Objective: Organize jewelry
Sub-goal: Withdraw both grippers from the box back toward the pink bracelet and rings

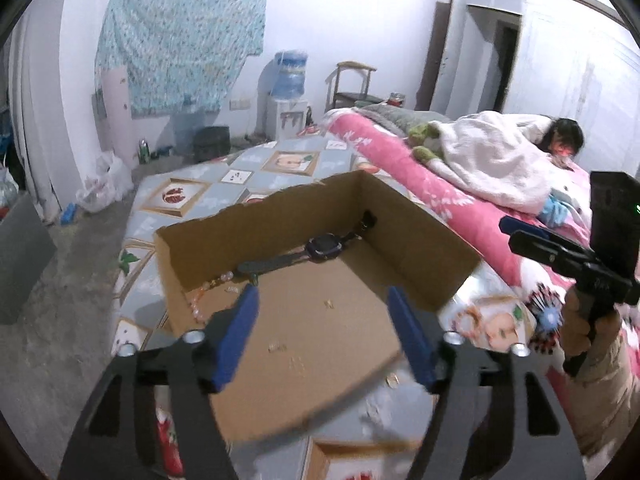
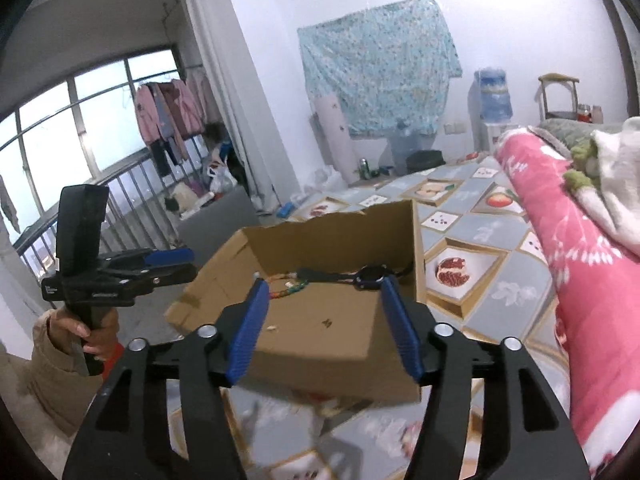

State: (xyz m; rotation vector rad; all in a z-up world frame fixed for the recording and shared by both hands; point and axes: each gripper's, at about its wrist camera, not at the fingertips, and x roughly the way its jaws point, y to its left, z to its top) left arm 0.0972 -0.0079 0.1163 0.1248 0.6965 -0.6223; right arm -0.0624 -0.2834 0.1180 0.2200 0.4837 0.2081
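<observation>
An open cardboard box sits on the bed. Inside lie a black wristwatch, a beaded bracelet and a few small gold pieces. My left gripper is open and empty above the box's near side. My right gripper is open and empty above the box too. The right gripper shows in the left wrist view at the right. The left gripper shows in the right wrist view at the left.
The bed has a grey fruit-print sheet and a rolled pink quilt. A person lies under a white blanket. A colourful hair tie lies beside the box. A water dispenser stands by the wall.
</observation>
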